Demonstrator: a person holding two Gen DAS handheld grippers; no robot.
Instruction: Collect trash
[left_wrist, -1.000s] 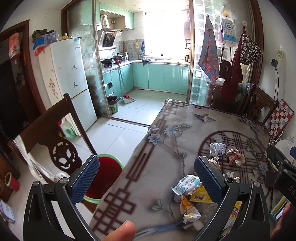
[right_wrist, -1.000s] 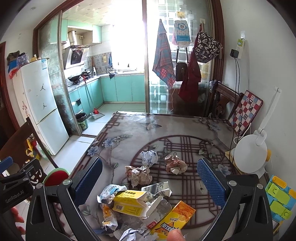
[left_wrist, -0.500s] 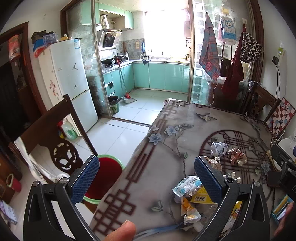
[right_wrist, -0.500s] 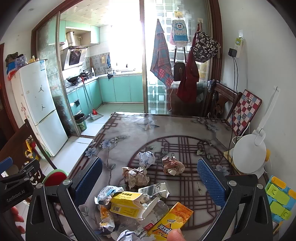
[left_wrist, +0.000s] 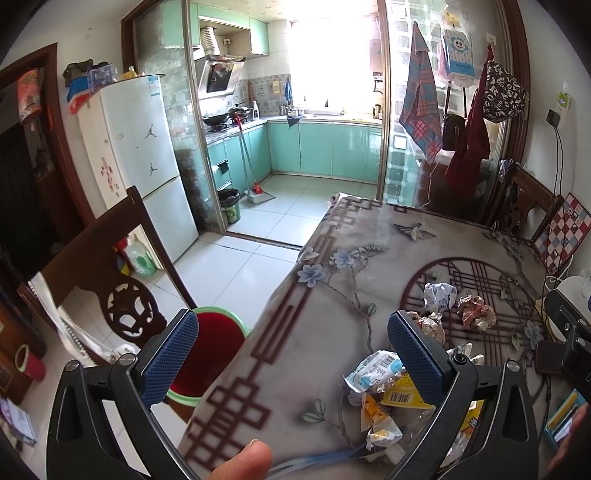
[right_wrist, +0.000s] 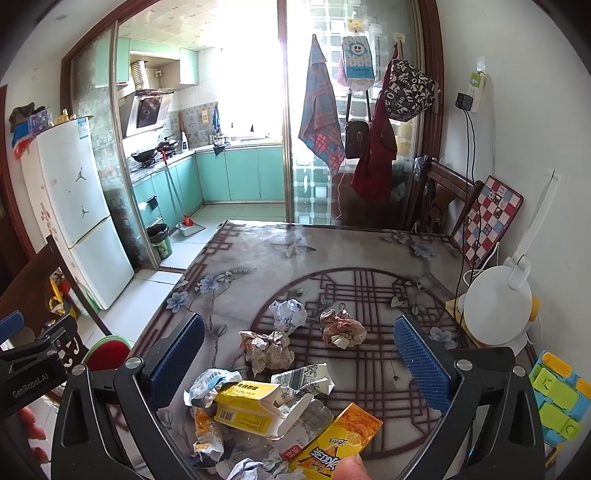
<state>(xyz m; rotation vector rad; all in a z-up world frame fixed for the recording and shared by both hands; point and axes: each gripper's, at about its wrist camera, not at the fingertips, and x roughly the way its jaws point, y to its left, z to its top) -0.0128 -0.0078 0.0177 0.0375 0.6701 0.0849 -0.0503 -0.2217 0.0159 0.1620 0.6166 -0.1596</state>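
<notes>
Right wrist view: right gripper (right_wrist: 299, 354) spread wide, nothing between its blue pads (right_wrist: 421, 363). It hangs over the near edge of the table (right_wrist: 258, 254), above the trash heap. Against a second ago the litter sits slightly lower and closer in frame, so the gripper has edged forward and down a little; I read that as the approach to a first pick, with nothing lifted yet.

Left gripper (left_wrist: 291, 363) likewise wide and empty, straddling the table's left edge; its view has hardly shifted, so it appears to be waiting. Just below that edge, on the floor, stands a red bin with a green rim (left_wrist: 212, 354), the likely drop point.

Count, right wrist view:
- crumpled paper balls: three, one white-blue (right_wrist: 289, 314), one brown-grey (right_wrist: 267, 349), one reddish-brown (right_wrist: 341, 328), lying near each other, apart from the heap.
- yellow cartons: one opened box (right_wrist: 245, 404), one orange drink box (right_wrist: 338, 441) at the bottom edge.
- blue-white wrapper (right_wrist: 210, 382): one.
- clear plastic and small scraps beneath: overlapped, cannot count reliably.
</notes>
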